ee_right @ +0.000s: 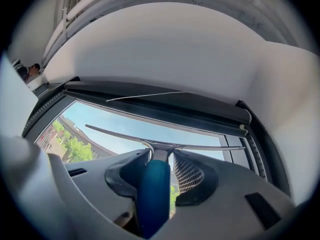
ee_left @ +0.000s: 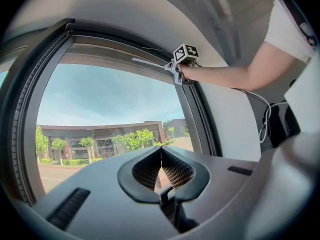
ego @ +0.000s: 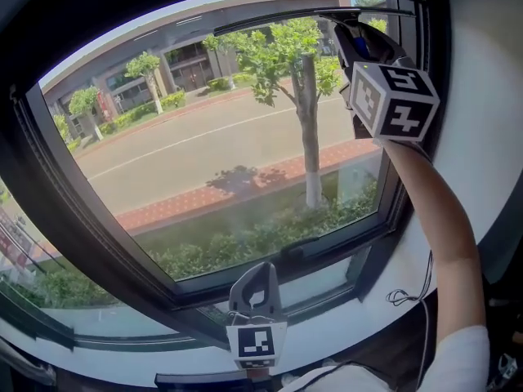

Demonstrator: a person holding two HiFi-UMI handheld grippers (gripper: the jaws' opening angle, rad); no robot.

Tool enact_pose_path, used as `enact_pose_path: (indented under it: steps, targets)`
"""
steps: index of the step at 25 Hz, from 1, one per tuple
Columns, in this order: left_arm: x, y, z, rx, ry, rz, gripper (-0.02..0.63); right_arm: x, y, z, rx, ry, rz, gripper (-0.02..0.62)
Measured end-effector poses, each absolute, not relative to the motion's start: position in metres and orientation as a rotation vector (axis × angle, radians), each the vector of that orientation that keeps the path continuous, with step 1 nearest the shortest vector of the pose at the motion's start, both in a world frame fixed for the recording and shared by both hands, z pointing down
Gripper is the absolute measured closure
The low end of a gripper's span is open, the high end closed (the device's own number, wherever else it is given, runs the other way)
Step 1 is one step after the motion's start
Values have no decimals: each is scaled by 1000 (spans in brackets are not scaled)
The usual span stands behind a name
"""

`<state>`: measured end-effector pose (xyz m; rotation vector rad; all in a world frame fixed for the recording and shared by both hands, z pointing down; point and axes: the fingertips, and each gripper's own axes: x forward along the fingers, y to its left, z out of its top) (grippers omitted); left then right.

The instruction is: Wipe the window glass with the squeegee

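The window glass point(ego: 204, 153) fills the head view, with a street and trees behind it. My right gripper point(ego: 357, 46) is raised to the glass's top right corner, shut on the squeegee's blue handle point(ee_right: 152, 194). The squeegee blade point(ego: 278, 19) lies level along the top edge of the pane, also seen as a thin metal bar point(ee_right: 165, 143) just below the dark upper frame. My left gripper point(ego: 256, 288) hangs low at the bottom centre near the sill, its fingertips together with nothing in them. From there the right gripper point(ee_left: 181, 64) and the squeegee blade point(ee_left: 149, 62) show high up.
A dark window frame point(ego: 82, 219) surrounds the pane, with a narrower side pane point(ego: 409, 23) to the right. A white sill point(ego: 384, 276) runs below, and a black cable point(ego: 409, 294) lies on it. The person's right arm point(ego: 437, 219) reaches up along the right frame.
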<state>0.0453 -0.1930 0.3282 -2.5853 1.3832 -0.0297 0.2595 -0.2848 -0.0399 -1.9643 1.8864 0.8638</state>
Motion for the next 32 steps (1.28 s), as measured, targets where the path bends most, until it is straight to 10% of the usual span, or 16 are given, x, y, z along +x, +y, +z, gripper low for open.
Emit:
enact_pose_path:
  steps: [32]
  targets:
    - [53, -194, 303, -2469, 1505, 0, 603, 278, -324, -72, -1930, 1858, 760, 445]
